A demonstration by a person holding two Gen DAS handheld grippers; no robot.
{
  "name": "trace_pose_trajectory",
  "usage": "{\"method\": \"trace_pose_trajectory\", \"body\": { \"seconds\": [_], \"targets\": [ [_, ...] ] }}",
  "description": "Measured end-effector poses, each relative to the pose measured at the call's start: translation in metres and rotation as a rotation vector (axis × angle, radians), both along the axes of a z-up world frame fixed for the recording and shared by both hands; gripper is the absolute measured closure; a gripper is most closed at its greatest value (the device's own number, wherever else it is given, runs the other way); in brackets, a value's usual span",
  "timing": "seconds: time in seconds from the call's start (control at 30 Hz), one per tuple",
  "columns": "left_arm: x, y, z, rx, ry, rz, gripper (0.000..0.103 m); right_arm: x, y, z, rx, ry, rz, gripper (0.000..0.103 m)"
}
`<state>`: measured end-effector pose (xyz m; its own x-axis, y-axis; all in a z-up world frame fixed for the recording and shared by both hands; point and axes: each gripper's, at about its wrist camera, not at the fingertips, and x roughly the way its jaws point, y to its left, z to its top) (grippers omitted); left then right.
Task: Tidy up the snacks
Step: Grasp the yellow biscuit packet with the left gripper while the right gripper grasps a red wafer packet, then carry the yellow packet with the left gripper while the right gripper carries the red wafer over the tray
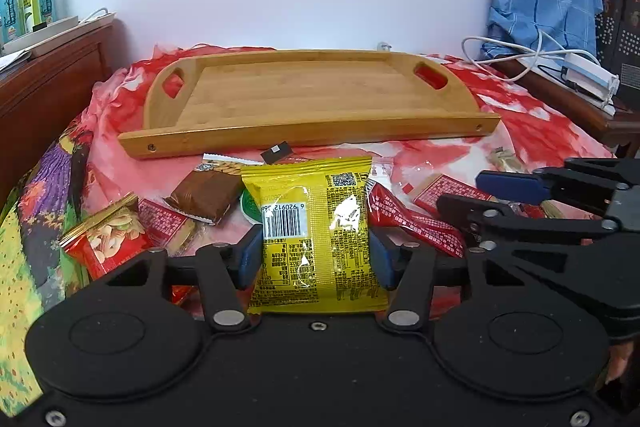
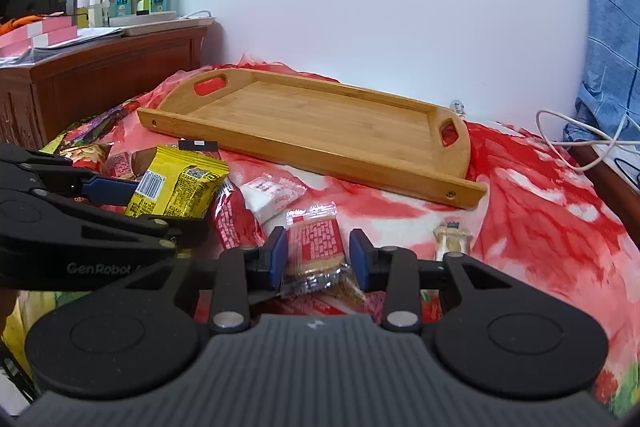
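An empty bamboo tray [image 1: 312, 137] [image 2: 320, 163] lies at the back of the red floral cloth. A heap of snack packets sits in front of it. My left gripper [image 1: 315, 255] [image 2: 160, 207] is shut on a yellow packet [image 1: 316, 227] [image 2: 176, 187], barcode side up, with the blue pads pressing on both of its long edges. To its right, my right gripper [image 2: 318, 255] [image 1: 476, 195] is shut on a clear packet of crackers with a red label [image 2: 316, 243], low over the cloth.
Loose snacks lie around: a brown packet [image 1: 202, 199], a red nut packet [image 1: 112, 239], red sachets [image 1: 412, 223], a white packet [image 2: 272, 193], a small beige one [image 2: 452, 239]. A wooden cabinet [image 1: 48, 79] with bottles stands at the left, and white cables [image 1: 520, 55] at the right.
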<state>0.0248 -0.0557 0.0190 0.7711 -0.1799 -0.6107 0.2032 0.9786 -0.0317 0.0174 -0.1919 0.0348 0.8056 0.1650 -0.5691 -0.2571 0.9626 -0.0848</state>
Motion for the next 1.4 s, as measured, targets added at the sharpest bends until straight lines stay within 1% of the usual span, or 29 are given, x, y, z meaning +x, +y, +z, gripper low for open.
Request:
{"method": "trace_pose_trajectory", "body": {
  "seconds": [0.2, 0.23, 0.3, 0.33, 0.53, 0.63, 0.8, 0.9, 1.0, 1.07, 1.1, 1.13, 1.23, 1.4],
  "targets": [
    [0.007, 0.004, -0.003, -0.011, 0.018, 0.012, 0.048, 0.01, 0.003, -0.003, -0.001, 0.019, 0.01, 0.059],
    [0.008, 0.005, -0.004, -0.019, 0.025, 0.013, 0.049, 0.011, 0.002, -0.004, -0.001, 0.02, 0.007, 0.057],
    [0.009, 0.006, -0.004, -0.036, 0.031, 0.013, 0.052, 0.011, 0.002, -0.004, -0.001, 0.02, 0.001, 0.056],
    [0.009, 0.007, -0.004, -0.039, 0.032, 0.013, 0.052, 0.011, 0.001, -0.005, -0.002, 0.019, -0.004, 0.047],
    [0.007, 0.01, 0.004, -0.042, 0.026, 0.019, 0.053, 0.015, -0.003, -0.005, 0.018, 0.032, -0.02, 0.034],
    [0.004, 0.012, 0.01, -0.038, 0.009, 0.017, 0.053, 0.014, -0.001, -0.007, 0.01, 0.032, -0.01, 0.03],
    [0.005, 0.014, 0.016, -0.027, 0.002, 0.026, 0.053, 0.013, 0.007, -0.009, -0.034, 0.006, 0.004, 0.03],
    [0.006, 0.016, 0.016, -0.028, 0.01, 0.036, 0.053, 0.015, 0.01, -0.01, -0.046, 0.013, 0.013, 0.032],
    [0.008, 0.018, 0.017, -0.029, 0.017, 0.047, 0.053, 0.016, 0.014, -0.012, -0.06, 0.016, 0.023, 0.037],
    [0.009, 0.019, 0.018, -0.028, 0.015, 0.051, 0.053, 0.016, 0.015, -0.011, -0.067, 0.008, 0.024, 0.051],
    [0.009, 0.019, 0.019, -0.028, 0.015, 0.054, 0.053, 0.015, 0.016, -0.011, -0.065, 0.008, 0.02, 0.055],
    [0.01, 0.02, 0.02, -0.029, 0.015, 0.056, 0.053, 0.016, 0.016, -0.011, -0.062, 0.011, 0.016, 0.064],
    [0.012, 0.021, 0.023, -0.032, 0.015, 0.062, 0.053, 0.015, 0.014, -0.009, -0.04, 0.01, 0.016, 0.064],
    [0.014, 0.022, 0.029, -0.041, 0.007, 0.071, 0.053, 0.009, 0.01, 0.003, -0.004, -0.047, -0.002, 0.065]
  ]
}}
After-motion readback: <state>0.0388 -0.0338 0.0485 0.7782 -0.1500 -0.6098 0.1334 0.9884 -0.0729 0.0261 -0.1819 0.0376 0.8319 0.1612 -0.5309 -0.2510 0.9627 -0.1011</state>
